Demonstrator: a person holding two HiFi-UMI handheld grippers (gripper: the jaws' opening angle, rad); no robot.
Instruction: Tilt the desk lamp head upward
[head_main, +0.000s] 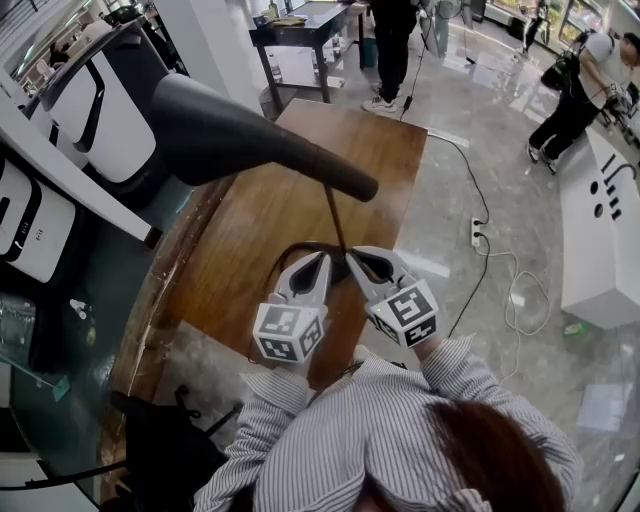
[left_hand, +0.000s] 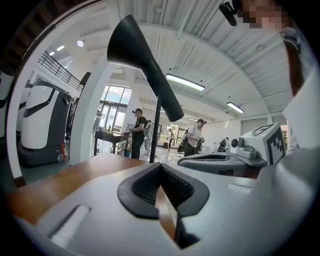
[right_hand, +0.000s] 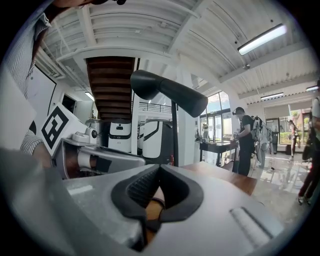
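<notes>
A dark desk lamp (head_main: 240, 135) is seen on a wooden table (head_main: 260, 230). Its cone-shaped head spreads toward 10 o'clock and narrows to a joint above a thin upright stem (head_main: 334, 215). From the left gripper view, the lamp head (left_hand: 142, 60) is seen slanting up toward 11 o'clock from the stem (left_hand: 156, 135). In the right gripper view it (right_hand: 167, 92) is shown lying closer to level.

The left gripper (head_main: 326, 258) and right gripper (head_main: 353, 256) are held side by side at the table's 6 o'clock end, with their tips just beside the stem's foot. The left gripper's (left_hand: 160, 166) jaws are brought together at the tips, and only the tabletop is seen through the gap between the pads. The right gripper's (right_hand: 159, 167) jaws are likewise closed, with nothing gripped. Neither gripper is touching the lamp head.

White machines (head_main: 100, 100) are parked at 9 o'clock. A power strip (head_main: 477, 232) lies on the floor at 3 o'clock.
</notes>
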